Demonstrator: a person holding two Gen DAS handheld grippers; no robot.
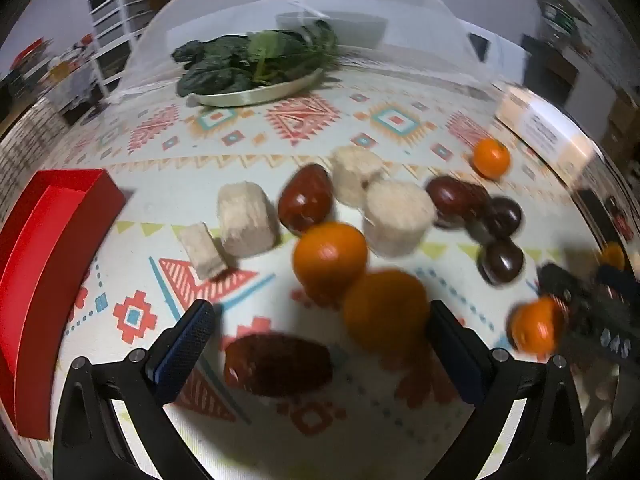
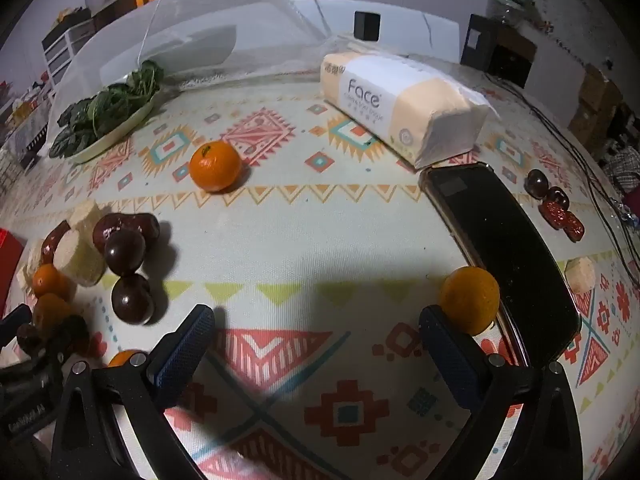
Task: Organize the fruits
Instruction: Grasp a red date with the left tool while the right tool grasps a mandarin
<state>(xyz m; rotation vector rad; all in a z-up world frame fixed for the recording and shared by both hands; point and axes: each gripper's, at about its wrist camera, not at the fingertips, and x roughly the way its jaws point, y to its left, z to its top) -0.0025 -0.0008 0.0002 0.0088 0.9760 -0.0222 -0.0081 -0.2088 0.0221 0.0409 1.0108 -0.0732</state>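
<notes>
While both grippers hang tilted down over the patterned worktop (image 2: pixel 320 240), neither holds anything: the left gripper (image 1: pixel 320 336) has its fingers (image 1: pixel 188 344) spread wide apart, and the right gripper (image 2: pixel 316 344) has its fingers (image 2: pixel 188 344) just as wide.

In the left wrist view the fruit lies scattered across the middle. Between the left fingers, toward 6 o'clock, a blurred dark red date (image 1: pixel 278 364) lies on the cloth, and just up and to the right of it sits a blurred orange (image 1: pixel 386 310), close to the right finger. A second orange (image 1: pixel 330 258) touches it toward 11 o'clock. Behind that stand a glossy red date (image 1: pixel 304 202) and several pale cut chunks (image 1: pixel 398 220), with a small pale piece (image 1: pixel 202 250) toward 9 o'clock. Dark round fruits (image 1: pixel 500 260) cluster at 3 o'clock, and a lone orange (image 1: pixel 491 158) lies at 2 o'clock. A red box (image 1: pixel 60 240) stands open at the 9 o'clock edge. At 12 o'clock a plate of leafy greens (image 1: pixel 248 66) sits under a mesh cover (image 1: pixel 304 8).

In the right wrist view only bare cloth lies between the right fingers. An orange fruit (image 2: pixel 470 300) sits just beyond the right finger at 4 o'clock, touching the edge of a black phone (image 2: pixel 500 248). A tissue pack (image 2: pixel 404 104) lies at 1 o'clock, and more dates (image 2: pixel 556 210) at 3 o'clock, beside a pale chunk (image 2: pixel 580 274).
</notes>
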